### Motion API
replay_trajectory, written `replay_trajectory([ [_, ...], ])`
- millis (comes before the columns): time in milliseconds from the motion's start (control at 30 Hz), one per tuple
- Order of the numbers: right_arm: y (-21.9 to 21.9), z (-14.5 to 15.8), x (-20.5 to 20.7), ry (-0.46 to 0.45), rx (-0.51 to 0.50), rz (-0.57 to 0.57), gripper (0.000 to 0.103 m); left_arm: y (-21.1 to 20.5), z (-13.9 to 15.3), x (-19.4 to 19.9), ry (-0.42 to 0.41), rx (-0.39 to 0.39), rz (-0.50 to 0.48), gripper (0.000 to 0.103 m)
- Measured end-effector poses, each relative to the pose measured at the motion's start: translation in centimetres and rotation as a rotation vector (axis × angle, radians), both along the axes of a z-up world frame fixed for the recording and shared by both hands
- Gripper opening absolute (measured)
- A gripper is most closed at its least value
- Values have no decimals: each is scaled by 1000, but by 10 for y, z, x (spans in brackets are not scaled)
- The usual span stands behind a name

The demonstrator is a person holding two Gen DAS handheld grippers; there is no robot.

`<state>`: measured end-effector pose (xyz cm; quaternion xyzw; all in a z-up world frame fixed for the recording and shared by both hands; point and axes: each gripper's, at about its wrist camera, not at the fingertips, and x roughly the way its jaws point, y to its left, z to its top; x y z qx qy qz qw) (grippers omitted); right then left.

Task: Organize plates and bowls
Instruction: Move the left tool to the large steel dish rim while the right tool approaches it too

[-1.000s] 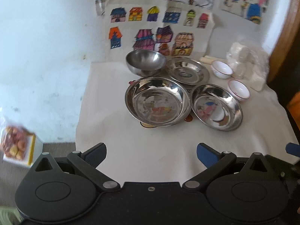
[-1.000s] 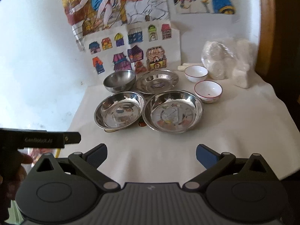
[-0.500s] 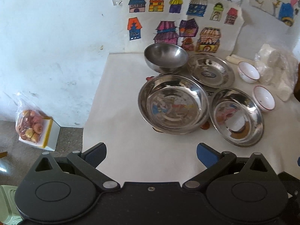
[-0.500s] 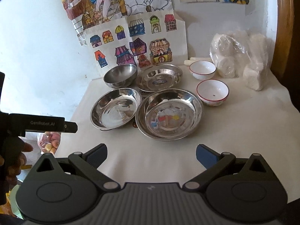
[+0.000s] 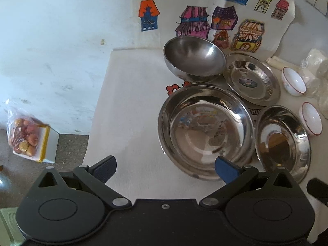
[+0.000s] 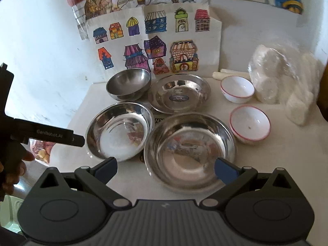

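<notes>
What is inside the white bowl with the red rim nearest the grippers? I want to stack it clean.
Inside the near white red-rimmed bowl only one tiny dark speck shows on the bottom; otherwise it looks bare. Its near inner wall is hidden by the rim.

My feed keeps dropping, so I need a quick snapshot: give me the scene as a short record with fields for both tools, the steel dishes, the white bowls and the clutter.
left tool: open, empty, over the table's left front
right tool: open, empty, over the front-right steel dish
deep steel bowl: back left, empty
steel plate: back centre, empty
front steel dishes: two, side by side, left, right
white bowls: two, red-rimmed, back, front
stacking: none yet
clutter: plastic bag, far right
</notes>
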<state>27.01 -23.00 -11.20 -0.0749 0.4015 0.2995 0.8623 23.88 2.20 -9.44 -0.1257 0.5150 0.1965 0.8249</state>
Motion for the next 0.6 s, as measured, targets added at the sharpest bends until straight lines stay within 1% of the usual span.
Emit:
replay_trajectory([
  [133,21,-6,17,9,-28,-6,103,11,-12,19,22,5,-45,102],
  [300,42,-16,37,47,-36,-5,103,20,-25,31,44,1,-81,102],
  [400,53,-21,47,64,-41,4,103,25,-30,34,48,-8,-80,102],
  [600,73,-32,66,78,-54,58,103,28,-39,39,57,-30,-59,102],
])
